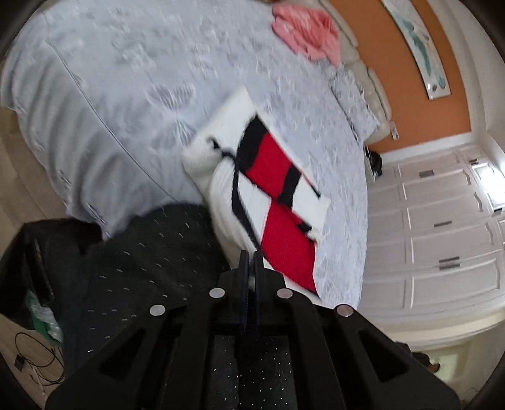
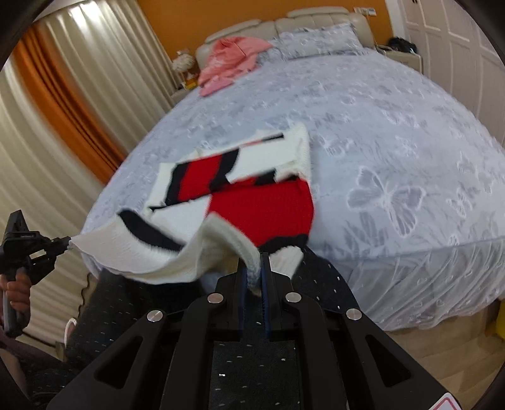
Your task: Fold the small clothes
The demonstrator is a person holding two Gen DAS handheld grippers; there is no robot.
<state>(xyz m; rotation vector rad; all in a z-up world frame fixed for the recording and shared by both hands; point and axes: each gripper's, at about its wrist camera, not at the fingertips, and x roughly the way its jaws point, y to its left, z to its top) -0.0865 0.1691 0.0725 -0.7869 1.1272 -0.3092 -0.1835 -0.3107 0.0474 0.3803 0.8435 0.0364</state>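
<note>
A white, red and black knitted sweater (image 1: 271, 176) lies partly on the grey bed, its near edge lifted off the bed. My left gripper (image 1: 251, 256) is shut on the sweater's near edge; in the right wrist view it (image 2: 64, 243) holds a white corner at the far left. My right gripper (image 2: 255, 259) is shut on the sweater's white ribbed edge (image 2: 249, 252), held above the bed's front edge. The cloth (image 2: 148, 252) sags between the two grippers. The sweater's far part (image 2: 240, 170) rests folded on the bed.
A pink garment (image 2: 230, 61) lies near the headboard, also in the left wrist view (image 1: 307, 30). The grey butterfly bedspread (image 2: 394, 132) covers the bed. Curtains (image 2: 63, 126) hang at left. White wardrobe doors (image 1: 435, 227) stand beside the bed. Dark dotted clothing (image 1: 151, 258) is below me.
</note>
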